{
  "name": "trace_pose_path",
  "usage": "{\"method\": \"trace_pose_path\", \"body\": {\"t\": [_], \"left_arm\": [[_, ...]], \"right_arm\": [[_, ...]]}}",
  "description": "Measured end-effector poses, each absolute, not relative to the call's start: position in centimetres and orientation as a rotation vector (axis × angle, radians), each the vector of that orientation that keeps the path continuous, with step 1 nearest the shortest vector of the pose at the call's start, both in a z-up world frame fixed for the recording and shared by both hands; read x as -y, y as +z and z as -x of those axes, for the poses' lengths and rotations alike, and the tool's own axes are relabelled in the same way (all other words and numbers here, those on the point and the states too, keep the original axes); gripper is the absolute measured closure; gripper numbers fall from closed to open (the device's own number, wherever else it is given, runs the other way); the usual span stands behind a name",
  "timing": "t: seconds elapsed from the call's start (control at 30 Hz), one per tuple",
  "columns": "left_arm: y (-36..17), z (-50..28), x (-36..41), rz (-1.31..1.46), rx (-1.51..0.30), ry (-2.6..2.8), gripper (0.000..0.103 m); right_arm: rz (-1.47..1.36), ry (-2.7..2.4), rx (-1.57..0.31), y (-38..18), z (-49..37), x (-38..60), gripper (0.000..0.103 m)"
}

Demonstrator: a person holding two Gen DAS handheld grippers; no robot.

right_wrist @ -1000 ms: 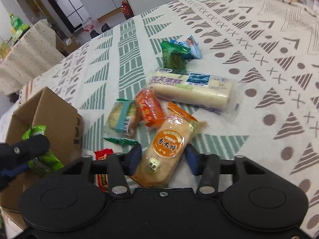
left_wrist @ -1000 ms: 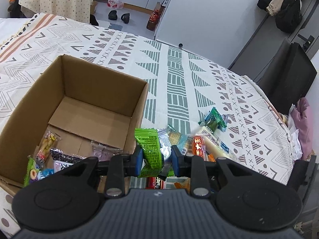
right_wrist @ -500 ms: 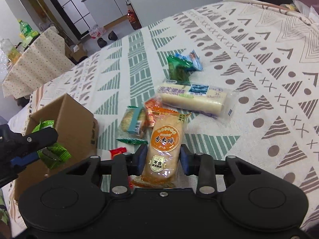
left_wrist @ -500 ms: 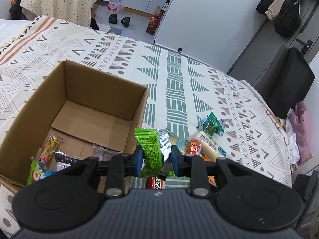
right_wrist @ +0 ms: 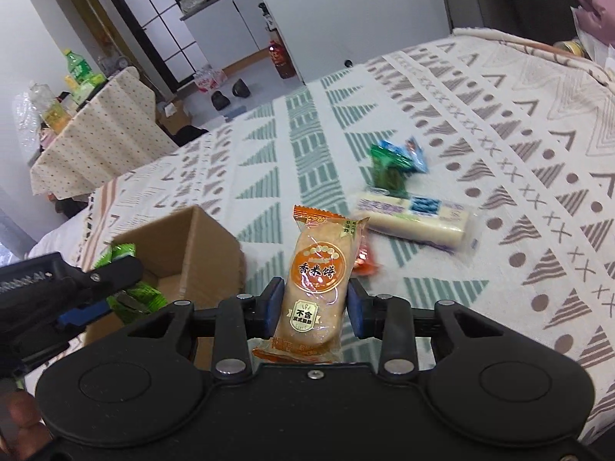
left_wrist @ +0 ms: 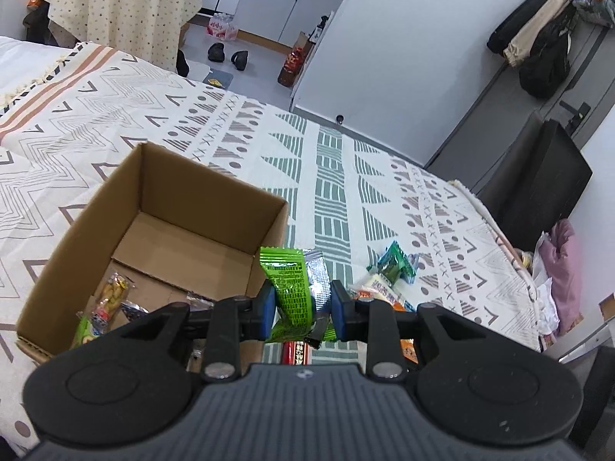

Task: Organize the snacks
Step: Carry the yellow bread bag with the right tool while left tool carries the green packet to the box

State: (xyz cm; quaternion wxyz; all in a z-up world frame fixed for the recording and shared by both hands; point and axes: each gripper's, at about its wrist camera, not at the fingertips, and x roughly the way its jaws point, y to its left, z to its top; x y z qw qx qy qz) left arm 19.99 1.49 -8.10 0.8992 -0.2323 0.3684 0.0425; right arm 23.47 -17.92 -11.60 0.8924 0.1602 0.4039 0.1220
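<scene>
A patterned bedspread [left_wrist: 326, 161] covers the bed, and on it stands an open cardboard box [left_wrist: 207, 188] with a few snack packets already on its floor. To the box's right, as the left wrist view shows it, the unsorted snacks lie in a loose cluster, the largest a long white cake pack [right_wrist: 413, 219] with its long axis running across the bed.

The left gripper [left_wrist: 301, 303] sits just off the box's near right corner, its fingers clamped on a green snack packet [left_wrist: 290, 288] that stands upright between them; the box opening lies to its left. It is the nearer hand.

The right gripper [right_wrist: 312, 309] is farther out over the cluster, its fingers having just closed on an orange rice cracker pack [right_wrist: 319, 276], long axis pointing away. The box lies to its left.
</scene>
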Motion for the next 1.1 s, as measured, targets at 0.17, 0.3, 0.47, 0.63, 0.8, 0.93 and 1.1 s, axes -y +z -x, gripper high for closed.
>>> {"method": "trace_pose_path", "body": {"t": [0.17, 0.3, 0.47, 0.63, 0.8, 0.93, 1.1], "left_arm": [[-7.4, -19.6, -3.1, 0.507, -0.739, 0.102, 0.075], [-7.3, -19.6, -4.6, 0.532, -0.738, 0.119, 0.075], [-7.5, -19.4, -6.4, 0.551, -0.741, 0.143, 0.075], [-7.5, -19.3, -8.0, 0.575, -0.737, 0.166, 0.075], [-7.5, -19.2, -9.7, 0.579, -0.736, 0.193, 0.075], [-7.8, -19.2, -11.0, 0.601, -0.743, 0.214, 0.074], [-8.2, -19.3, -12.3, 0.624, -0.751, 0.244, 0.074]], "right_arm": [[-0.323, 0.275, -0.809, -10.0, -23.3, 16.1, 0.068], [-0.317, 0.297, -0.79, -8.8, -23.3, 14.6, 0.068], [-0.295, 0.328, -0.774, -7.9, -23.3, 12.6, 0.068], [-0.279, 0.353, -0.773, -7.5, -23.6, 10.4, 0.068], [-0.271, 0.371, -0.783, -7.7, -23.9, 8.6, 0.068], [-0.263, 0.382, -0.791, -7.9, -24.2, 7.3, 0.068], [-0.259, 0.394, -0.804, -8.4, -24.8, 6.0, 0.068]]}}
